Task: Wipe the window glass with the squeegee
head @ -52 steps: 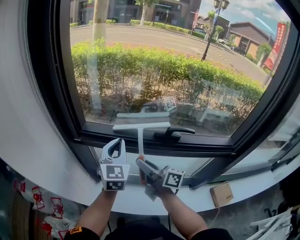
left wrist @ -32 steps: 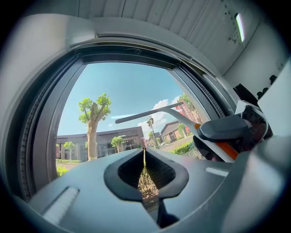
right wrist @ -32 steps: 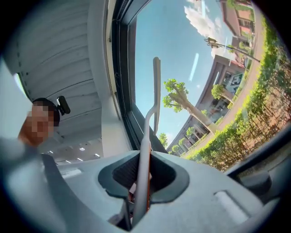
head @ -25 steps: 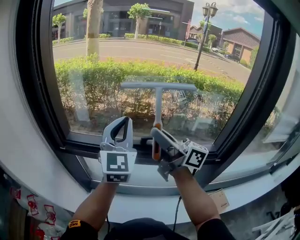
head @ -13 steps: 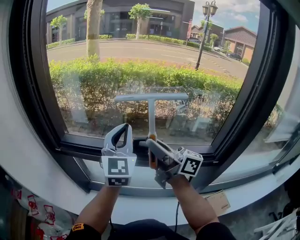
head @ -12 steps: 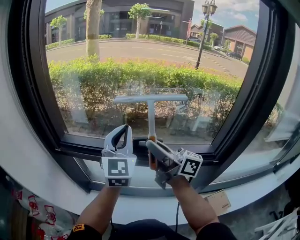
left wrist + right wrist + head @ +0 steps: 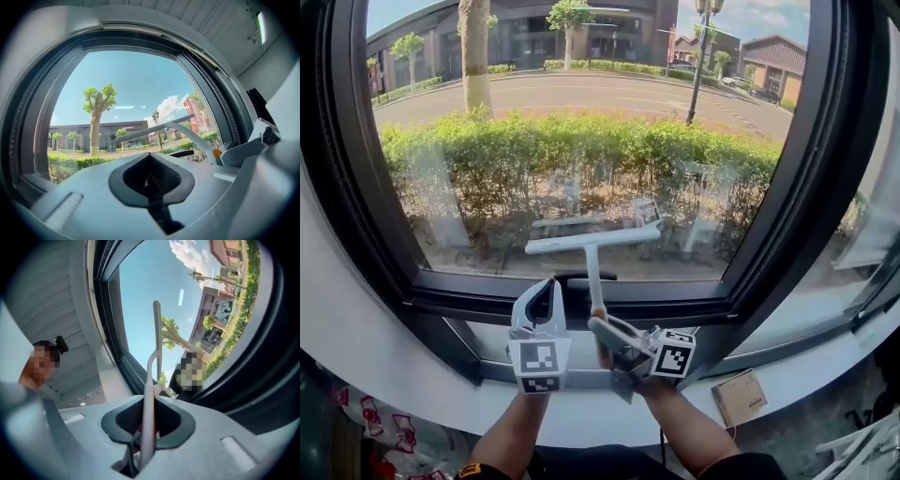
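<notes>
Head view: squeegee (image 7: 592,240) blade sits low on the glass (image 7: 581,141), just above the bottom frame (image 7: 675,302), right end tilted up. It stood higher a second ago, so a downward stroke is judged nearly done. The right hand-held gripper (image 7: 602,330) holds the handle; the left hand-held gripper (image 7: 536,298) is just left, apart from it.
Left gripper view: jaws together, nothing between.
Right gripper view: jaws clamped on the handle.

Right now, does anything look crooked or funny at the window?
Only the squeegee: its blade is tilted, with the right end higher than the left. The right claw grips its handle. Nothing looks spilled or broken.
</notes>
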`<state>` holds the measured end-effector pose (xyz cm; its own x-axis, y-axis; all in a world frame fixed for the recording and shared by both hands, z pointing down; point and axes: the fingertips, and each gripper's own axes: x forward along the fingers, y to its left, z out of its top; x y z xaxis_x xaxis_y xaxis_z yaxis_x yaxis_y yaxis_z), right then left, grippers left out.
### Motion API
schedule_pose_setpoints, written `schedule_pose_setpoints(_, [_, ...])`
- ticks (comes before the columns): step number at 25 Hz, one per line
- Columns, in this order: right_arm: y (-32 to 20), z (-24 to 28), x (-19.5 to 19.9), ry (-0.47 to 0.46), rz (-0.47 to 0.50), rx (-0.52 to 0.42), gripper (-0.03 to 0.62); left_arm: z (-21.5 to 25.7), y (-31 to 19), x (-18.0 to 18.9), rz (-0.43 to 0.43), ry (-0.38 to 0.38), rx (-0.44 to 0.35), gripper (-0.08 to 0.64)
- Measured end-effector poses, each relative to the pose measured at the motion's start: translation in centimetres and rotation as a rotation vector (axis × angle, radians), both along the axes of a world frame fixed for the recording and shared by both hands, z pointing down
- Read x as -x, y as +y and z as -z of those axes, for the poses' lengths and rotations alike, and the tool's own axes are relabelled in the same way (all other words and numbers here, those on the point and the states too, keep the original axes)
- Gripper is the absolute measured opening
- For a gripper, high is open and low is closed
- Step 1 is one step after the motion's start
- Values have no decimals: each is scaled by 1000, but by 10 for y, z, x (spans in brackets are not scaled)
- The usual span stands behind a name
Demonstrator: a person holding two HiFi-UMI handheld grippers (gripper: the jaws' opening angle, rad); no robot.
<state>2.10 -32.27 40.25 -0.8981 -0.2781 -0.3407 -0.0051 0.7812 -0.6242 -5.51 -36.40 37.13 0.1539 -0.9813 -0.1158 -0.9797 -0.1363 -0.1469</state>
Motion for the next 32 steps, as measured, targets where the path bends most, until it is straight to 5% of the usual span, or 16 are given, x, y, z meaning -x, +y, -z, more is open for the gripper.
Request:
schedule_pose_setpoints(17, [7, -42, -12, 16, 13, 81, 52, -43, 4, -15, 22, 0, 89, 14])
schedule_pose_setpoints(25, [12, -29, -16, 7, 18, 60, 49, -19, 4, -17, 34, -25, 41, 14])
schedule_pose_setpoints(32, [11, 25, -43, -33, 2, -56, 49, 23, 2, -37, 8, -60, -39, 15])
